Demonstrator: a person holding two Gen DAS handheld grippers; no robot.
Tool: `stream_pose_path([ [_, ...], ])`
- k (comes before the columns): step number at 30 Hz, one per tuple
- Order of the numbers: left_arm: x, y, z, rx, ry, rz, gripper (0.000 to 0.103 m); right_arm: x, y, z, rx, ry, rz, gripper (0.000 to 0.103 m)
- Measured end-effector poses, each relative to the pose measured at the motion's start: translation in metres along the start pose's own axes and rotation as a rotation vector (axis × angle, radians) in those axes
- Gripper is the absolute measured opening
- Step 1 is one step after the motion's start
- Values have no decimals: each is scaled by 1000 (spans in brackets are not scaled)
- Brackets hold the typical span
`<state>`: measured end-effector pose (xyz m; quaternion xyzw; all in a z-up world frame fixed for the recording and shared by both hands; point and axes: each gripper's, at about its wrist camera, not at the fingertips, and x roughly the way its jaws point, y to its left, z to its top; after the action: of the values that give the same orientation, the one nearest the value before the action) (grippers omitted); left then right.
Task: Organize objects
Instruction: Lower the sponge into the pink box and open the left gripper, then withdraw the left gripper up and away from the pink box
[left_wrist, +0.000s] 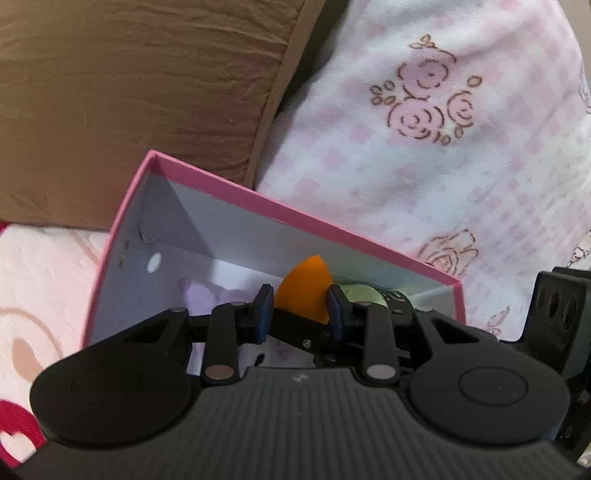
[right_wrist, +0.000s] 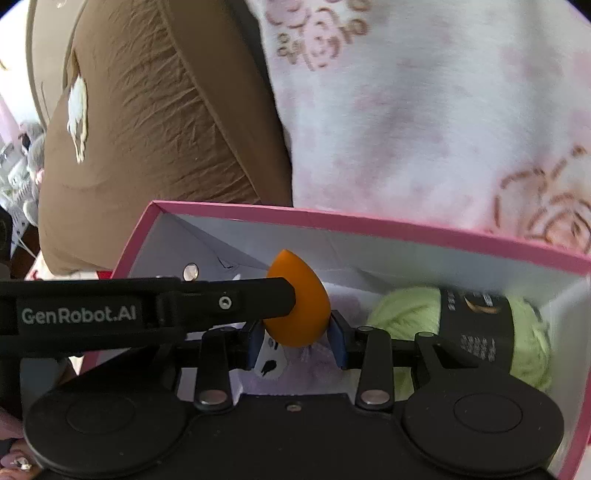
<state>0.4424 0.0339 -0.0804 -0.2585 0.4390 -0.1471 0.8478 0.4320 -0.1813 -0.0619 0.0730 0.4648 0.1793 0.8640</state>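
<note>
An orange teardrop makeup sponge hangs over the pink-rimmed white box. In the right wrist view my right gripper has a blue pad on each side of the sponge's wide end, and my left gripper's black finger touches it from the left. In the left wrist view the sponge sits between my left gripper's blue pads. A light green yarn ball with a black label lies in the box at right, and a pale purple soft item at left.
The box rests on a pink printed blanket. A brown pillow stands behind it at left and a pink checked rose-print pillow at right. A manicured fingertip shows at bottom left.
</note>
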Motion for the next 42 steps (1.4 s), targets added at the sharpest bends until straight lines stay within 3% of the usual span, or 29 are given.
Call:
stream_pose_path([
  [6,9,4,2,-9,33,46,29,10,9,2,-75,-4,-51,45],
  [14,3,5,0,-57,-35,43,29,-6,25,0,-172,-72,-111,49],
  [18,2,2,0,-49,-39,44,29,-10,37,-5,-223,-103,-135,31],
  [23,-5,-4,0,-21,-46,79,29,-10,43,-7,-246,-116,-233,29],
  [35,-30,-10,-12,-7,-22,129,29,-59,40,-30,-194,-119,-121,31],
  [42,-55,-22,-27,39,19,157,30,-90,63,-45,-233,-132,-80,31],
])
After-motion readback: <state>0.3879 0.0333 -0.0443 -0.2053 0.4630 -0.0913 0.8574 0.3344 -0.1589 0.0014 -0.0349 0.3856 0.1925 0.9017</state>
